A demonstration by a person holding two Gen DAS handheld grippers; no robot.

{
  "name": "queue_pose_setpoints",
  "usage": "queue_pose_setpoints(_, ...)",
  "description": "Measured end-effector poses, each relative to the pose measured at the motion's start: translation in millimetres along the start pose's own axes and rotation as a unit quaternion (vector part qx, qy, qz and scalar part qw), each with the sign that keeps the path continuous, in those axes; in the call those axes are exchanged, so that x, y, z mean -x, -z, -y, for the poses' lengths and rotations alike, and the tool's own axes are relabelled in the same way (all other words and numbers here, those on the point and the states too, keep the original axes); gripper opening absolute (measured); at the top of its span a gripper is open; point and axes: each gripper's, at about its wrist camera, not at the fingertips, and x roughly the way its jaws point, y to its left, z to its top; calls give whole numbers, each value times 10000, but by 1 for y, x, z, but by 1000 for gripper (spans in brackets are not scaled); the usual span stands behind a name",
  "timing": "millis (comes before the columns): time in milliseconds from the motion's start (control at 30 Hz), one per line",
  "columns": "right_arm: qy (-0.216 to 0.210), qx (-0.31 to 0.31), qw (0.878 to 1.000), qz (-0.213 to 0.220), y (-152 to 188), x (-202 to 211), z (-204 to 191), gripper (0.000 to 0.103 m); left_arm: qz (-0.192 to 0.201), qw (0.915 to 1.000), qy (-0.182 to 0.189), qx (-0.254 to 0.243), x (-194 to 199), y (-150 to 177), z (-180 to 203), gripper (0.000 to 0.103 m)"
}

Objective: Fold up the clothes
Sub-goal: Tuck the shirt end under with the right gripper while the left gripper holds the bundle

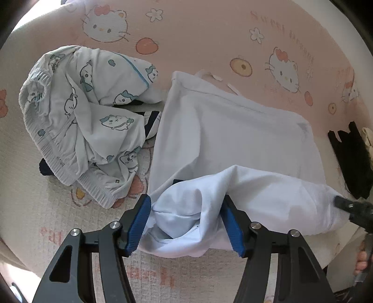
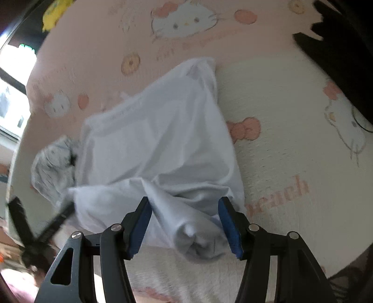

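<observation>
- The left gripper (image 1: pixel 186 223) has its blue pads (image 1: pixel 139 223) spread wide, with a bunched edge of the white garment (image 1: pixel 233 130) lying between them. The cloth touches both pads, but whether they pinch it I cannot tell.
- The right gripper (image 2: pixel 184 223) is likewise spread wide, with a rolled fold of the white garment (image 2: pixel 151 144) between its pads (image 2: pixel 229 225). The cloth reaches both pads; a firm grip is not clear.
- The garment lies mostly flat on a bedspread (image 1: pixel 209 35) printed with cartoon cats, bows and flowers, pink on the far part and cream nearer. Its near edge is lifted and gathered at the two grippers.
- Just left of the garment in the left view sits a crumpled pile of printed clothes (image 1: pixel 84 116), with a dark item partly under it.
- A black cloth (image 1: pixel 352 158) lies at the right edge of the bedspread.
- The left view shows the right gripper's dark tip (image 1: pixel 347 207) against the garment's right corner, and fingers (image 1: pixel 360 261) of a hand low at the right edge.
- The right view is blurred. It shows the left gripper (image 2: pixel 58 219) as a dark streak at the garment's left corner, a bright window (image 2: pixel 14 70) at far left and a yellow object (image 2: pixel 56 14) at the top.
</observation>
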Motion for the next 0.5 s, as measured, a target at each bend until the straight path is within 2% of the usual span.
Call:
queue_pose_setpoints(100, 33, 121, 9995, 282, 3, 22, -1, 60, -59, 9999, 77, 75, -2, -3, -5, 59)
queue_pose_setpoints(167, 105, 351, 9986, 391, 8, 23, -9, 66, -92, 9998, 115, 136, -1, -3, -7, 59)
queue_pose_setpoints(333, 299, 927, 9932, 640, 20, 27, -26, 67, -98, 9998, 92, 113, 0, -5, -8, 59)
queue_pose_setpoints(433, 578, 1174, 9900, 531, 32, 18, -27, 67, -60, 10000, 56, 49, 3, -4, -5, 59)
queue_pose_setpoints(500, 578, 1245, 9893, 484, 38, 13, -25, 65, -42, 10000, 56, -13, 6, -3, -3, 59)
